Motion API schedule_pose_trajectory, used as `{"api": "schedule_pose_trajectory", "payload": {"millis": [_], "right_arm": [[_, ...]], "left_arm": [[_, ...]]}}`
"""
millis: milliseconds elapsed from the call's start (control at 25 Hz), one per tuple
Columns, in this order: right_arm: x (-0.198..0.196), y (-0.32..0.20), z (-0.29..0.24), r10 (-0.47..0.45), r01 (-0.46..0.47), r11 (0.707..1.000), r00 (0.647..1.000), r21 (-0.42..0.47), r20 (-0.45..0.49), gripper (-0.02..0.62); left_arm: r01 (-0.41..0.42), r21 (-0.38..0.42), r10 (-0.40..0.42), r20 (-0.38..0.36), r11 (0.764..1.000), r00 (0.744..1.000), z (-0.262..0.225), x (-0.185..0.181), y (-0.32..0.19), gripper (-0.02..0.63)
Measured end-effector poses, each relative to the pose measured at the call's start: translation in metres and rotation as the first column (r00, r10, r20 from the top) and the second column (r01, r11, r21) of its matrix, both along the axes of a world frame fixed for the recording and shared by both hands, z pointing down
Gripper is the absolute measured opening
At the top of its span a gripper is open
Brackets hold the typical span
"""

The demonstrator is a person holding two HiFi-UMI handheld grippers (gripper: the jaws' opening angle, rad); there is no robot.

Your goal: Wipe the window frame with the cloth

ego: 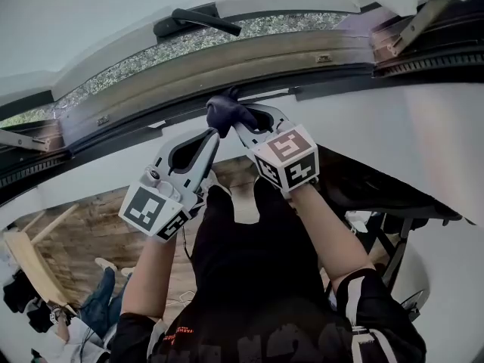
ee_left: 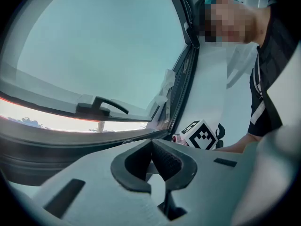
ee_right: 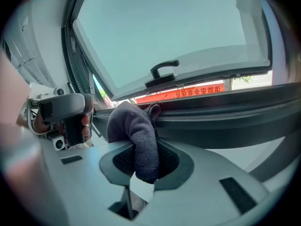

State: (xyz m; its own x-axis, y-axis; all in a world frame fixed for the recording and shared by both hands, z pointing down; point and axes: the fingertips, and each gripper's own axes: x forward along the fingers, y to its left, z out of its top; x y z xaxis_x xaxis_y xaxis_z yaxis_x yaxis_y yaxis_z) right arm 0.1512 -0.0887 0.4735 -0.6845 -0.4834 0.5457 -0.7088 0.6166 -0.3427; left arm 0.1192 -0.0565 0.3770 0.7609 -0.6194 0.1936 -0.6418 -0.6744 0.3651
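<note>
**A:** So the right hand-held gripper (ee_right: 141, 166) is pinching the dark cloth (ee_right: 134, 126) by one bunched end, and the rest sits against the window frame (ee_right: 225, 109), low down.

**B:** Yeah, it looks soft, floppy and light. I'd grip close to the wad. The left hand-held gripper (ee_left: 151, 149) is pressed together and empty.

Across the top of the head view we see a pale, daylit window pane (ego: 113, 13) with a black handle (ego: 198, 21), set above a dark window frame (ego: 227, 63). White wall (ego: 431, 142) lies below; wooden floor (ego: 83, 240) occupies the lower left.
</note>
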Motion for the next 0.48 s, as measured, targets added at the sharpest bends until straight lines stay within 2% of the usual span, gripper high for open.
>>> {"api": "schedule_pose_trajectory", "payload": {"millis": [480], "right_arm": [[0.066, -0.012, 0.001, 0.103, -0.103, 0.995, 0.995, 0.001, -0.013, 0.063]], "left_arm": [[-0.06, 0.003, 0.06, 0.005, 0.998, 0.998, -0.002, 0.041, -0.009, 0.02]]}}
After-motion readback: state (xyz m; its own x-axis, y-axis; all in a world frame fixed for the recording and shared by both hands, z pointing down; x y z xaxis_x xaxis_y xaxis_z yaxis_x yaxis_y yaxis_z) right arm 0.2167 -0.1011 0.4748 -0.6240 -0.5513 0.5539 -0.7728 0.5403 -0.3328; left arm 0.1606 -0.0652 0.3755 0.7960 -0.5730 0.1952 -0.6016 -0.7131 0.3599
